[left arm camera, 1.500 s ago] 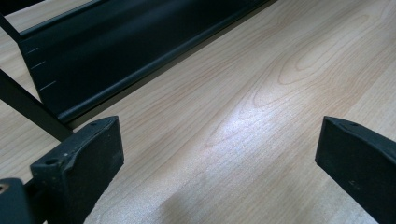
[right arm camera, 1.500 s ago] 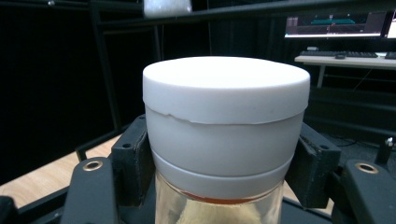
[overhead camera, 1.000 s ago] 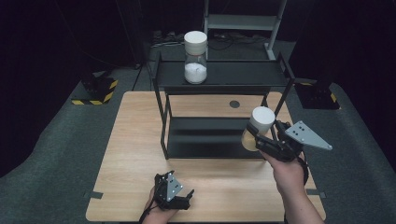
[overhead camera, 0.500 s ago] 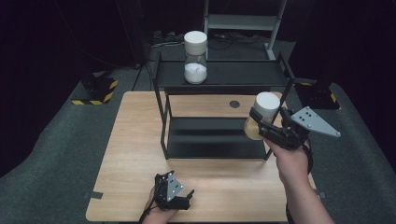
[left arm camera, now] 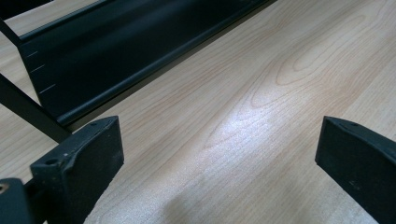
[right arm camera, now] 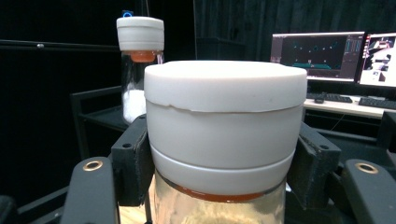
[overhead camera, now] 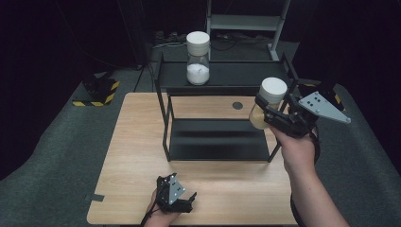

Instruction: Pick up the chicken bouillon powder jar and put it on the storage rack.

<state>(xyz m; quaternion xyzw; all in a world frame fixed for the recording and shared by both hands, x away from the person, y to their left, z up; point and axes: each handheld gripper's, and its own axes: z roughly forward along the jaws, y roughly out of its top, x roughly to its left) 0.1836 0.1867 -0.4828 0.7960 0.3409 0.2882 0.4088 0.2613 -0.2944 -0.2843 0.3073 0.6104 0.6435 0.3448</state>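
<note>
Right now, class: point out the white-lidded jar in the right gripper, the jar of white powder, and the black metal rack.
white-lidded jar (overhead camera: 274, 89), high view, lid.
jar of white powder (overhead camera: 198, 73), high view, powder.
black metal rack (overhead camera: 215, 146), high view, lower shelf.

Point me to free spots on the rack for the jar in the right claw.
Top shelf: bare to the right of the white-powder jar, up to the rack's right posts. Lower shelf: bare across its width, but under the top shelf's front rail. The held jar hangs at the rack's right end, so the posts there crowd it.

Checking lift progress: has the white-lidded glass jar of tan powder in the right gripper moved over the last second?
Yes. The white-lidded glass jar of tan powder has risen in the right gripper, from the black metal rack's lower shelf level toward its top shelf.
</note>
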